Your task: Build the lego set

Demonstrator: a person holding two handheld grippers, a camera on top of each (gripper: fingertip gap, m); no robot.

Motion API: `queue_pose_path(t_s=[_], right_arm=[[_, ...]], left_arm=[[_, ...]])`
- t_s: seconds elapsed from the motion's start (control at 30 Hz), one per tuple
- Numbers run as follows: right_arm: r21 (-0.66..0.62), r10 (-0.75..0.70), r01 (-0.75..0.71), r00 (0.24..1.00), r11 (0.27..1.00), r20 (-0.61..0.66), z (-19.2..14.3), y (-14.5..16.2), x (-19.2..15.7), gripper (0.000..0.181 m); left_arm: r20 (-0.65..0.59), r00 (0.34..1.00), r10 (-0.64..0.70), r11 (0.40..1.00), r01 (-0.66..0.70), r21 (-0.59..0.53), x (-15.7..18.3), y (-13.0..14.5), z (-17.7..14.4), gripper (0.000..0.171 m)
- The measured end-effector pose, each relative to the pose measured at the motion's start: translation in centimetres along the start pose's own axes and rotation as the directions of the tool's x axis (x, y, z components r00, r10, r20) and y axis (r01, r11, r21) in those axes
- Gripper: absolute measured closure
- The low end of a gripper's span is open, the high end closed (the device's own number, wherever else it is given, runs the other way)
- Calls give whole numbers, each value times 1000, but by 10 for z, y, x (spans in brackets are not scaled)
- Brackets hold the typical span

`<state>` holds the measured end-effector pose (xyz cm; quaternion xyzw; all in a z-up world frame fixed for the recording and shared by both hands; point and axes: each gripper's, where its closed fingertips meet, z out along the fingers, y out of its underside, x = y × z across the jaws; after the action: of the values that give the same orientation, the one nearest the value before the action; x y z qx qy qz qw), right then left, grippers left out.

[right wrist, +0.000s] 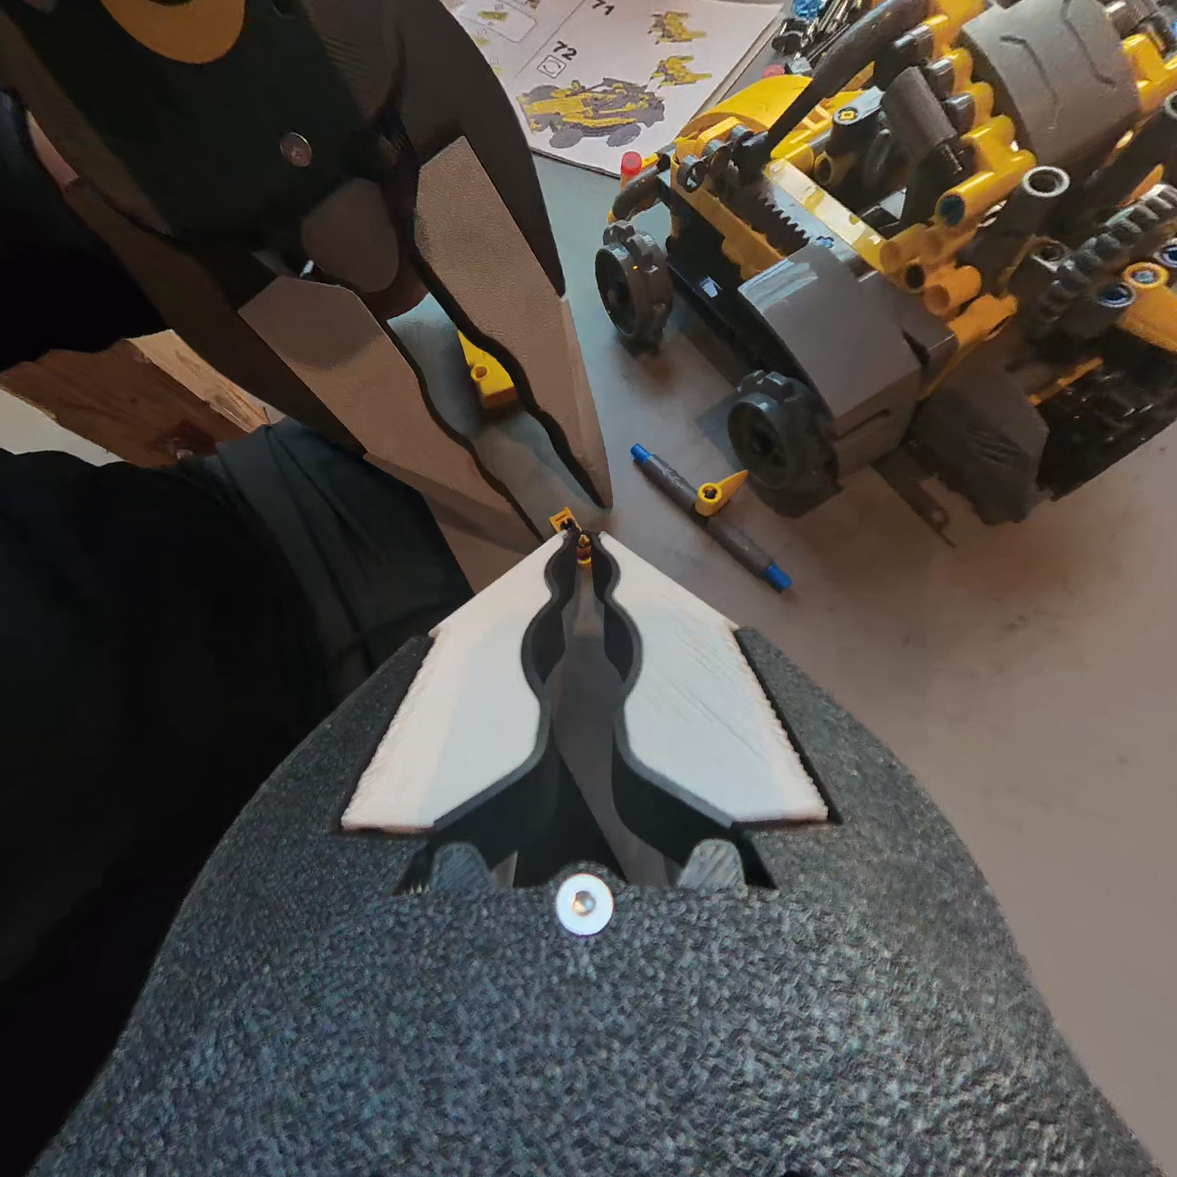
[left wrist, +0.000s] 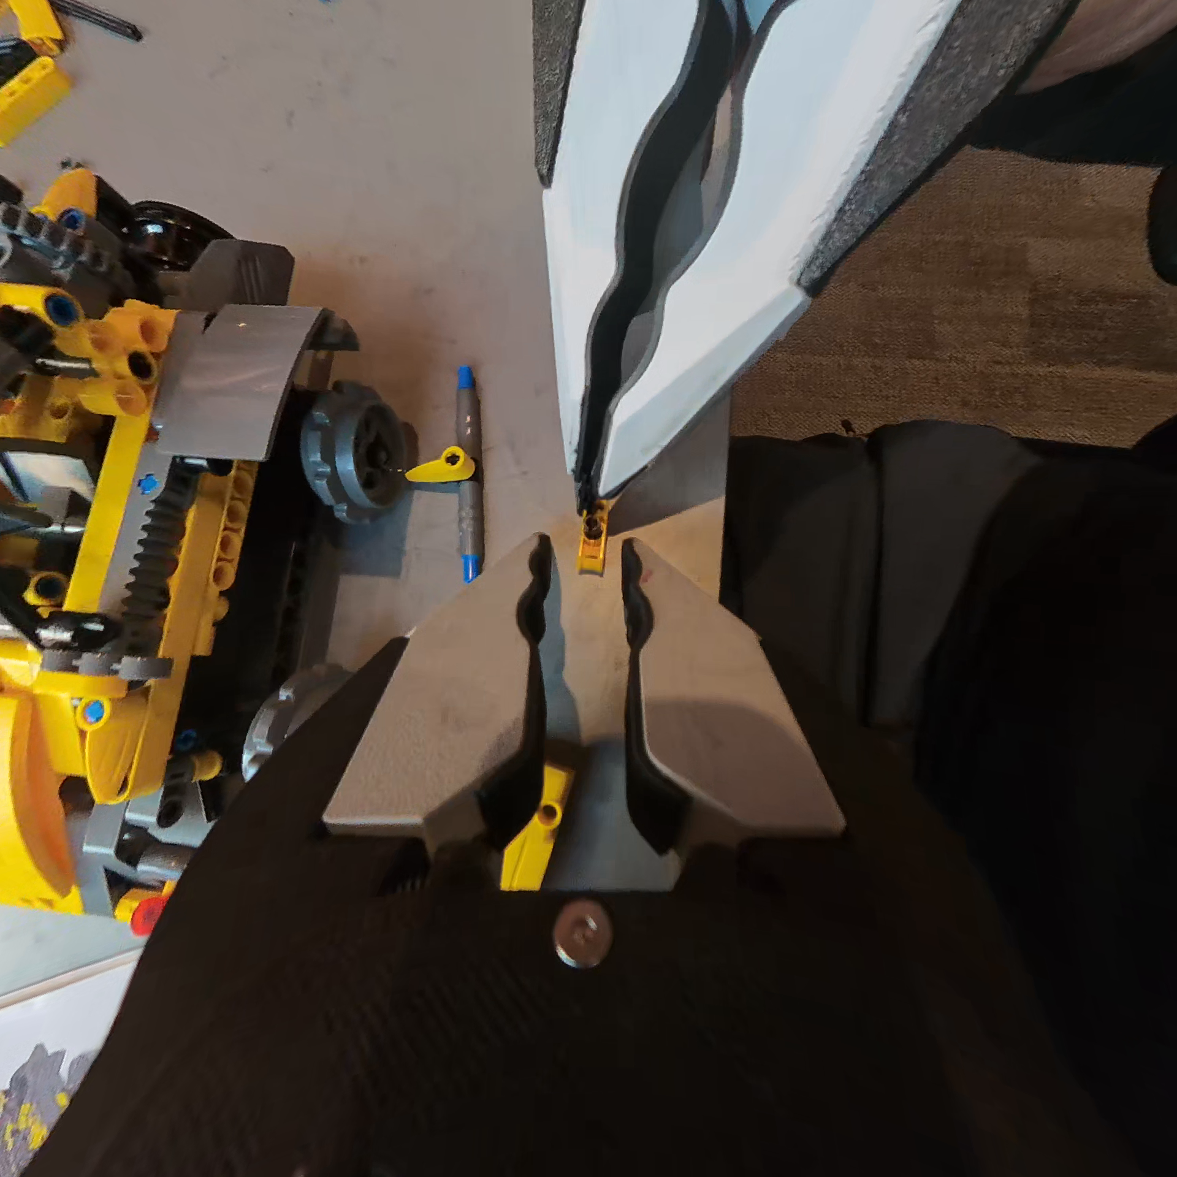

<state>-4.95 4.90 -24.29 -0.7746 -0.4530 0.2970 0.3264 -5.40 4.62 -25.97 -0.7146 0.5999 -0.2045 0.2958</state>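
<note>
Yellow connector [left wrist: 592,548] pinched in right claw [right wrist: 581,541], left claw [left wrist: 583,554] spread beside table edge [left wrist: 723,573]

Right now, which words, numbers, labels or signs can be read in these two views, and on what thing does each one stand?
Instruction sheet, beyond the yellow model vehicle: printed numbers beside drawings; I do not quote writing.
Sheet corner in the left wrist view: drawings only, blurred.
Vehicle, grey axle, small yellow piece in the right gripper: no writing seen.
</note>
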Motion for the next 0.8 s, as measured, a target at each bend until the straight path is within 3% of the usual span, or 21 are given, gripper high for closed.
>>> queue_pose_path(t_s=[0.17, 0.8], right_arm=[[-50, -53, 51, 998, 997, -40, -4, 0, 1, 177], [-322, -397, 351, 914, 879, -86, -2, 6, 1, 177]], left_arm=[[-46, 999, -7, 1000, 7, 8, 2, -3, 4, 167], [-17, 1000, 21, 997, -20, 69, 1, -5, 5, 167]])
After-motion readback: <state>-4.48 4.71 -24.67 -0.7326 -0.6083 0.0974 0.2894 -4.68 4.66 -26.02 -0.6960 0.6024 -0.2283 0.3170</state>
